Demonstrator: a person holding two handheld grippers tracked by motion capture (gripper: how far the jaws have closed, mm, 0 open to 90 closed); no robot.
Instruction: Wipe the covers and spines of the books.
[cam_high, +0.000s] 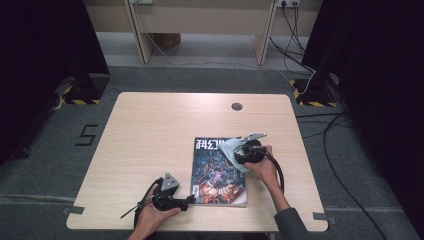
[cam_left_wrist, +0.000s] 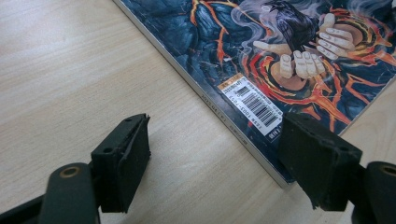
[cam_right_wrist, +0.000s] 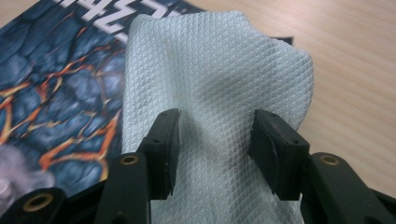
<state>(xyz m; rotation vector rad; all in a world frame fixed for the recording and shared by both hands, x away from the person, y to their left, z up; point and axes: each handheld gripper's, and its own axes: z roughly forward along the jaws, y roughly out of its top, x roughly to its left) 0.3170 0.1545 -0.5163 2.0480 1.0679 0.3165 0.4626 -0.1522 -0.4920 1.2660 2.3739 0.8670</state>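
Two grippers: right fingers (cam_right_wrist: 215, 154) pinch a white cloth (cam_right_wrist: 215, 70) on the magazine (cam_high: 218, 172) (no containers), left fingers (cam_left_wrist: 219, 163) spread.

Wooden table (cam_high: 150, 130), magazine (cam_high: 215, 175) lying flat

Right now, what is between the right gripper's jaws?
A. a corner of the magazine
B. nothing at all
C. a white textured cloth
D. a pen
C: in the right gripper view the white cloth bunches up between the jaws of the right gripper, draped over the magazine.
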